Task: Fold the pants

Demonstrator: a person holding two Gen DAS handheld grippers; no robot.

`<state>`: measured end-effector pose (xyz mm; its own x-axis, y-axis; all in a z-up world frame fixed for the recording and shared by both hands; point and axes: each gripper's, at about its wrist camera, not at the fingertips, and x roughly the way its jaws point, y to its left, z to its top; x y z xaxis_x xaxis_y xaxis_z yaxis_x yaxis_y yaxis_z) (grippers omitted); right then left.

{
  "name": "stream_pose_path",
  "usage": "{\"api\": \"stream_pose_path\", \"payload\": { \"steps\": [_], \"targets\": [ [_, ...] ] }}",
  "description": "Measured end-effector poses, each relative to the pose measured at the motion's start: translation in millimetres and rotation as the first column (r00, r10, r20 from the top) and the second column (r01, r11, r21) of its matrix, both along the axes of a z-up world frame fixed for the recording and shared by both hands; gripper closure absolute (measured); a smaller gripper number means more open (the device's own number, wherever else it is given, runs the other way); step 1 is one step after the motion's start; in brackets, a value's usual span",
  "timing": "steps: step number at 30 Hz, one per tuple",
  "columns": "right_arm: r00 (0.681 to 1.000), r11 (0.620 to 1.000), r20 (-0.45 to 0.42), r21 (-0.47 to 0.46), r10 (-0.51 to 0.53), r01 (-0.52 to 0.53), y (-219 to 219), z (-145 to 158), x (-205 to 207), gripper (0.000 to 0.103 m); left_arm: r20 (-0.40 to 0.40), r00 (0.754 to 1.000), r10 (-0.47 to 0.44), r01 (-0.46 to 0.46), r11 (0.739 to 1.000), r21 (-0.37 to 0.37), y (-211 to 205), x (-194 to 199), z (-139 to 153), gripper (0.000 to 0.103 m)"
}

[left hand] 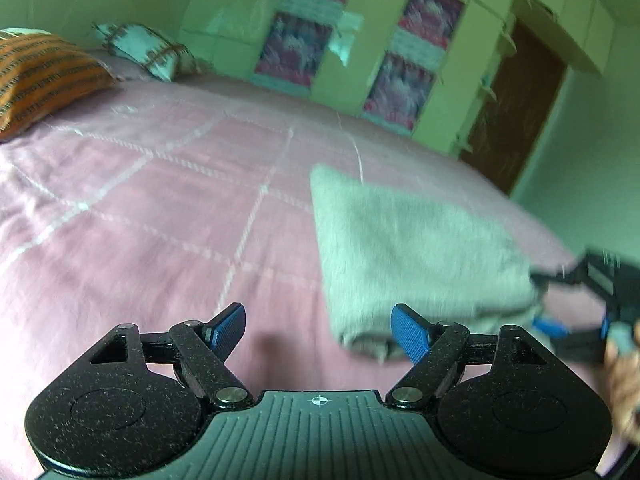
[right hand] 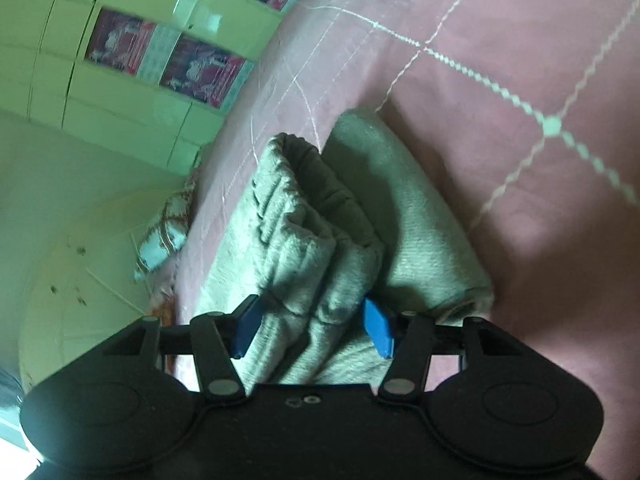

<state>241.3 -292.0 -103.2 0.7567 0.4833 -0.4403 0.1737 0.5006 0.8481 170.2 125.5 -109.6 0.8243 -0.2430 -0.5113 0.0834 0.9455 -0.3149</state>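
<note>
Between right gripper (right hand: 312,326) jaws: pants (right hand: 320,240) | left gripper (left hand: 320,330): beside pants

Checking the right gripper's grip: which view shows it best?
Right wrist view: the right gripper has bunched pants pressed between its blue pads. Left wrist view catches it blurred at the frame edge.

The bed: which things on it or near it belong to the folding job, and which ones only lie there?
Belongs to the job:
- grey pants, folded on the pink bedcover
- right gripper, closed on a thick fold
- left gripper, open, empty

Only lying about:
- orange pillow
- white patterned pillow
- green cupboards
</note>
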Motion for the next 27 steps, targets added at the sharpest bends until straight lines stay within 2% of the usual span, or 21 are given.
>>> {"api": "stream_pose_path", "payload": {
  "steps": [4,9,10,11,12,14,16,17,18,19,22,24,25,26,27],
  "targets": [
    [1.0,0.999,-0.019,-0.037,-0.012,0.011,9.5,1.4,10.8,0.052,-0.016,0.998,-0.063,0.064,0.996,0.056,-20.3,14.4,2.0,0.024],
    [0.999,0.995,-0.042,-0.096,-0.018,0.014,18.6,5.4,19.5,0.053,-0.015,0.999,-0.052,0.052,0.998,0.041,-24.6,18.4,3.1,0.024],
    [0.998,0.994,-0.052,-0.104,-0.019,0.013,18.9,7.0,18.0,0.056,-0.015,0.999,-0.049,0.049,0.998,0.04,-25.5,20.3,1.6,0.024],
    [0.998,0.991,-0.057,-0.134,-0.017,0.009,21.5,11.3,18.8,0.065,-0.016,0.999,-0.045,0.046,0.998,0.041,-26.4,23.6,0.6,0.024],
    [0.999,0.978,-0.043,-0.207,0.006,-0.015,28.8,21.6,18.5,0.071,-0.018,0.999,-0.043,0.044,0.998,0.045,-27.4,26.6,-0.6,0.024],
    [0.995,0.954,0.06,-0.295,0.073,-0.052,45.9,50.0,9.9,0.073,-0.015,0.999,-0.042,0.043,0.998,0.056,-30.5,34.0,-3.7,0.024],
    [0.981,0.933,0.151,-0.355,0.119,-0.059,63.6,83.3,3.7,0.073,-0.013,1.0,0.006,-0.004,0.993,0.121,-36.7,38.6,-4.6,0.024],
    [0.971,0.932,0.194,-0.357,0.14,-0.063,69.8,98.6,1.7,0.073,-0.013,0.998,0.057,-0.054,0.989,0.141,-36.6,39.4,-4.7,0.023],
    [0.96,0.932,0.231,-0.357,0.157,-0.067,74.3,112.8,-0.2,0.074,-0.014,0.997,0.081,-0.078,0.99,0.116,-33.5,39.4,-4.2,0.023],
    [0.948,0.929,0.271,-0.364,0.17,-0.063,77.5,128.7,-3.4,0.074,-0.01,0.995,0.097,-0.096,0.99,0.101,-32.7,37.9,-3.6,0.02],
    [0.911,0.926,0.375,-0.376,0.17,-0.018,70.9,163.5,-18.7,0.074,0.06,0.992,0.11,-0.117,0.984,0.137,-41.8,27.0,1.3,0.016],
    [0.908,0.922,0.398,-0.386,0.129,0.039,54.8,161.8,-30.7,0.074,0.063,0.991,0.116,-0.123,0.985,0.12,-42.1,24.0,0.4,0.015],
    [0.921,0.914,0.377,-0.4,0.097,0.067,44.3,149.3,-33.8,0.074,0.048,0.992,0.12,-0.125,0.986,0.114,-41.6,24.3,-2.0,0.015],
    [0.946,0.912,0.319,-0.403,0.056,0.082,31.1,125.4,-30.8,0.074,0.029,0.992,0.125,-0.127,0.986,0.105,-40.0,25.2,-5.4,0.015],
    [0.975,0.919,0.222,-0.387,0.021,0.069,19.0,96.5,-21.0,0.074,0.016,0.991,0.13,-0.131,0.987,0.093,-37.6,25.6,-9.5,0.015]
  ]
}}
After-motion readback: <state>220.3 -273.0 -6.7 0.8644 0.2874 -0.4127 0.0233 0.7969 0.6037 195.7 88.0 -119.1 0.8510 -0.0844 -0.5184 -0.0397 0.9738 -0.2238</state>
